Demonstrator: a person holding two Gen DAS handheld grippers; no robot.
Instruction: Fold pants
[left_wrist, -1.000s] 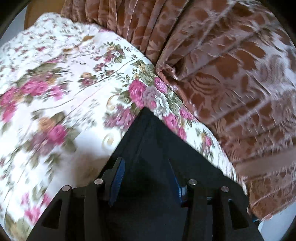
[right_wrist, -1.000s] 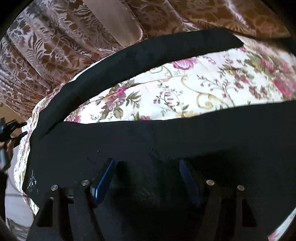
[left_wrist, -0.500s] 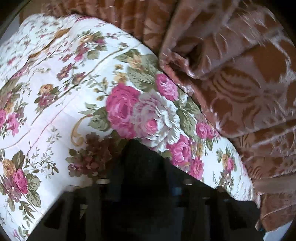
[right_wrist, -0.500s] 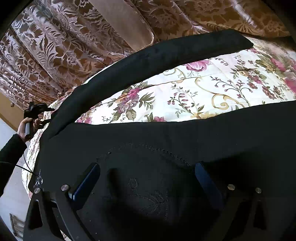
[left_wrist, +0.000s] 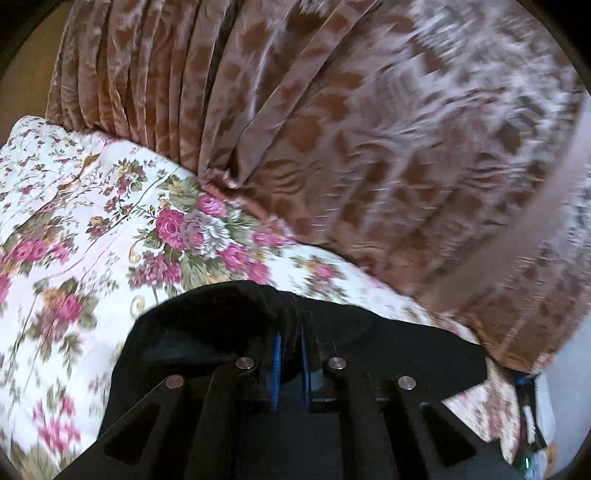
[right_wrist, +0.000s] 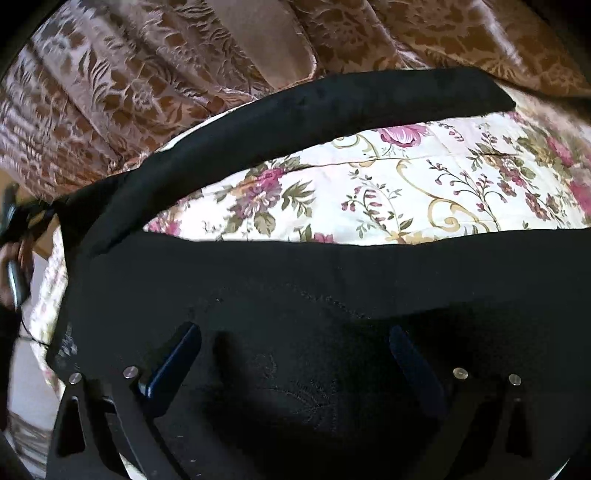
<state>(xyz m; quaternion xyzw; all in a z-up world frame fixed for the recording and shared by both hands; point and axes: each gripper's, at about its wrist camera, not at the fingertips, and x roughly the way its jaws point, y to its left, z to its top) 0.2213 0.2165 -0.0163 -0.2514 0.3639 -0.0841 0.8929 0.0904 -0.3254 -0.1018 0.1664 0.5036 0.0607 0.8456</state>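
Black pants (right_wrist: 332, 280) lie spread on a floral bedspread (right_wrist: 406, 184), one leg (right_wrist: 314, 110) arching along the far side. My right gripper (right_wrist: 291, 354) hovers just over the near part of the pants. Its jaws stand wide and are closing slightly, with flat black cloth below them and nothing pinched. In the left wrist view my left gripper (left_wrist: 290, 347) is shut on a bunched edge of the pants (left_wrist: 221, 325), raised off the bedspread (left_wrist: 92, 221). The right wrist view shows that gripper, blurred, at the far left edge with a hand (right_wrist: 14, 254) on it.
A brown patterned curtain (left_wrist: 369, 147) hangs close behind the bed along its far side; it also shows in the right wrist view as the curtain (right_wrist: 129, 92). The bed's edge and pale floor (right_wrist: 22, 369) are at the left.
My left gripper closed on the pants edge and rose with it, lifting the cloth. My right gripper's jaws spread wider while it stayed over the same spot.
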